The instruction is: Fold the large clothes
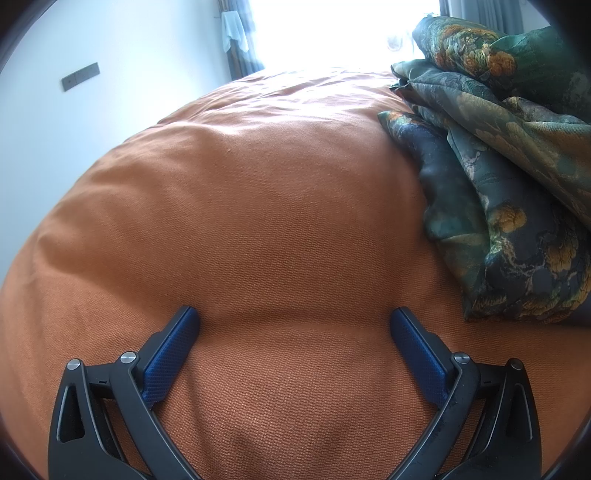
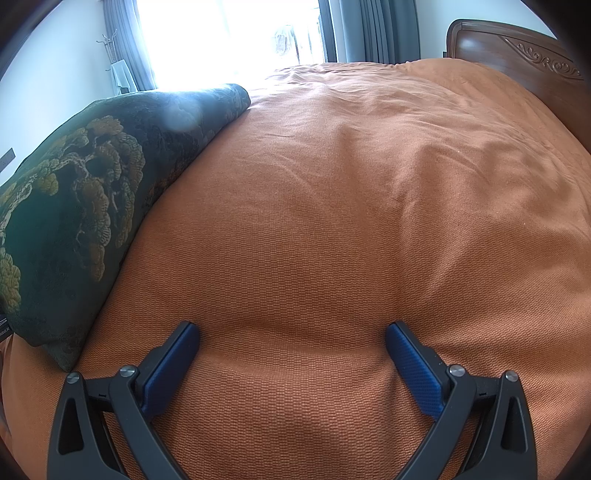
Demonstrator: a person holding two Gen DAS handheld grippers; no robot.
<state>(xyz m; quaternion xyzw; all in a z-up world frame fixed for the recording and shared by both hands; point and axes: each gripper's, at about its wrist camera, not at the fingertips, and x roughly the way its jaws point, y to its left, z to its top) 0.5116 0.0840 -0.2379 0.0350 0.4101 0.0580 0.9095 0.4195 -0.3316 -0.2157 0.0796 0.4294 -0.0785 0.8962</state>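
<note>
A dark green garment with a gold floral print lies bunched and partly folded on the orange bed cover, at the right of the left wrist view. In the right wrist view it lies at the left, smooth on top. My left gripper is open and empty, its blue pads pressed on the orange cover, well left of the garment. My right gripper is open and empty too, fingertips on the cover, to the right of the garment.
A bright window with grey curtains stands beyond the bed. A carved wooden headboard is at the far right. A white wall with a grey switch plate is on the left, with a white cloth hanging by the curtain.
</note>
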